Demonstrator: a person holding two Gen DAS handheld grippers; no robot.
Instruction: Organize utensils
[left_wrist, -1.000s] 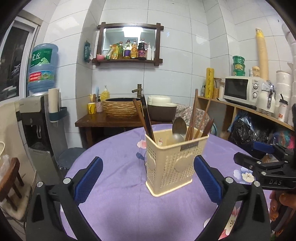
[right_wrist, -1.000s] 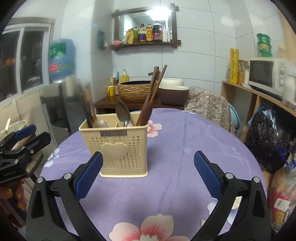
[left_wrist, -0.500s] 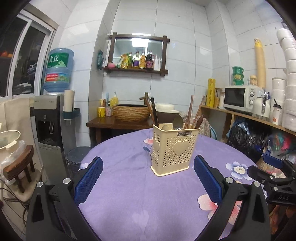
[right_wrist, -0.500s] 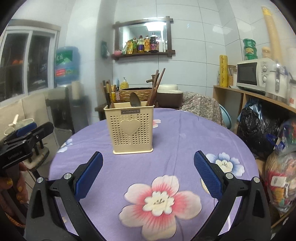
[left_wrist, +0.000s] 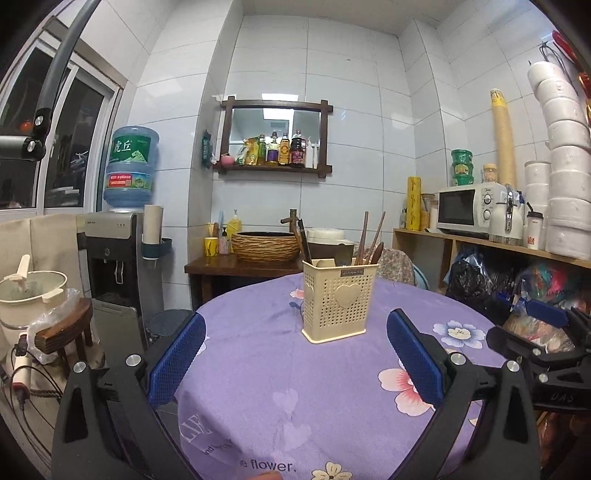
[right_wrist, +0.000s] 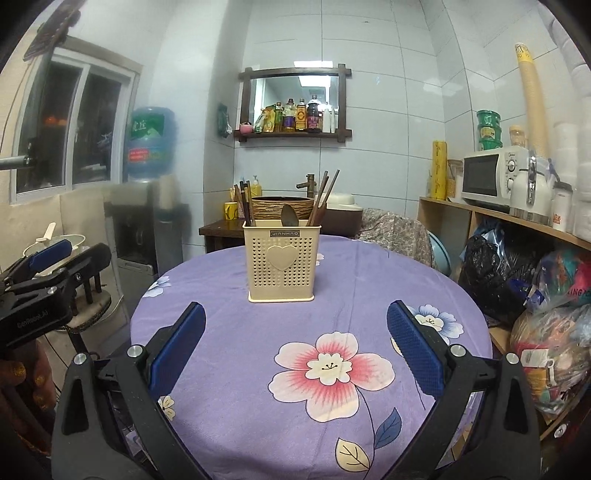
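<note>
Purple floral tablecloth (right_wrist: 332, 317) under both level grippers, left gripper (left_wrist: 295, 354) and right gripper (right_wrist: 295, 343), jaws wide apart, empty, well short of utensil caddy (right_wrist: 281, 262).

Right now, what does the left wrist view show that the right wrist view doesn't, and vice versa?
Left wrist only: the printed lettering on the tablecloth's near edge, and the right hand-held gripper at its right side.
Right wrist only: the big pink flower on the cloth, and the left hand-held gripper at its left side.
Both: the beige utensil holder standing upright on the purple tablecloth, chopsticks and a spoon inside, both hand-held grippers open and empty.
</note>
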